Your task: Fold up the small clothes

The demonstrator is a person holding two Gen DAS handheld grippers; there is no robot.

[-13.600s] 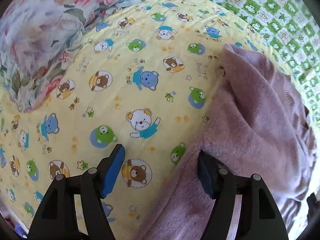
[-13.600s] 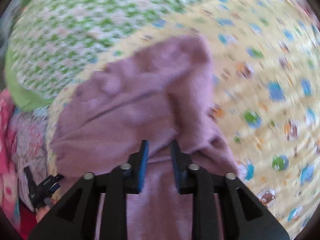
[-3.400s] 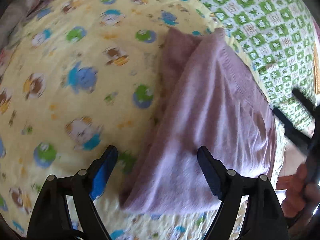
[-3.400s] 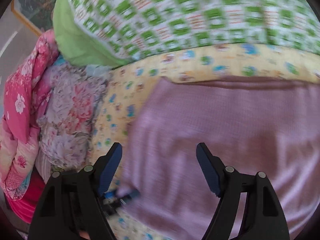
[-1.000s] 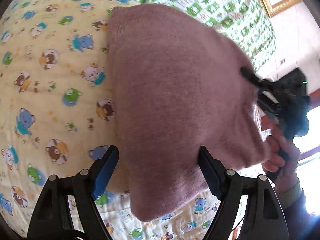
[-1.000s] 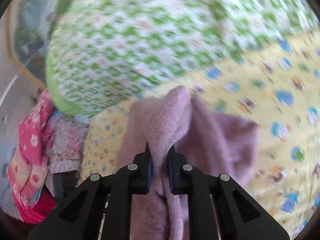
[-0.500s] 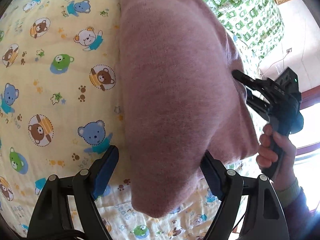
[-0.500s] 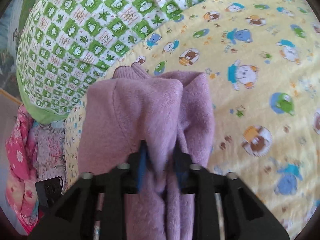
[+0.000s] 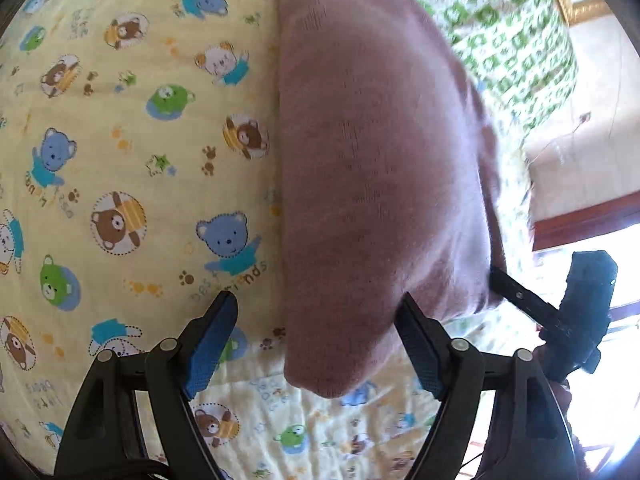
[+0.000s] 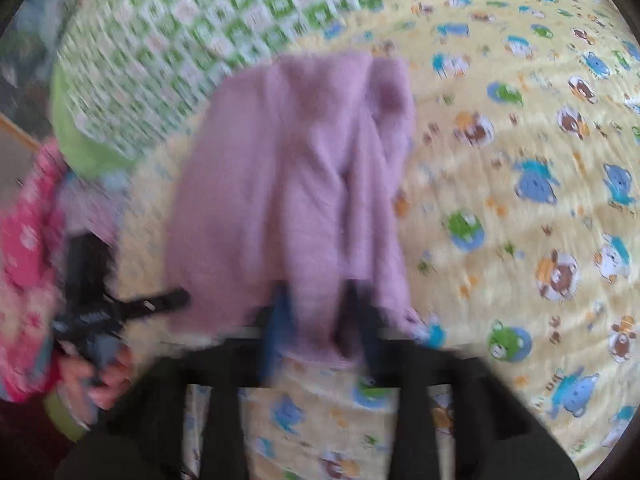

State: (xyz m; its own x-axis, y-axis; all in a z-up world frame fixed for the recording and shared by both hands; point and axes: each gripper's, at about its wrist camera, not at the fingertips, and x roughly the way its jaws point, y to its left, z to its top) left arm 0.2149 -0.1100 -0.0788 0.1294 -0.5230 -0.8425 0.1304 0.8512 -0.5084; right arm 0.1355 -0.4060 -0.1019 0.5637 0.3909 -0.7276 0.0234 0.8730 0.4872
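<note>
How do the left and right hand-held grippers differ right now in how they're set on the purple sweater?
The left hand-held gripper stands wide open, its blue pads either side of the folded purple sweater's near corner without pinching it. The right hand-held gripper is shut on the purple sweater, with a bunch of its near edge between its pads. The left view is sharp; the right is motion-blurred. Both point down at the same sweater on the yellow bear-print sheet.

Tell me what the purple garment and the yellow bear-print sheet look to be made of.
Purple garment: seemingly a soft knit, wool or acrylic; fine vertical stitch rows and a fuzzy matte surface show. Yellow sheet: likely thin woven cotton, printed; flat, matte, with faint quilted-looking lines. The exact fibre of either cannot be told by sight.
</note>
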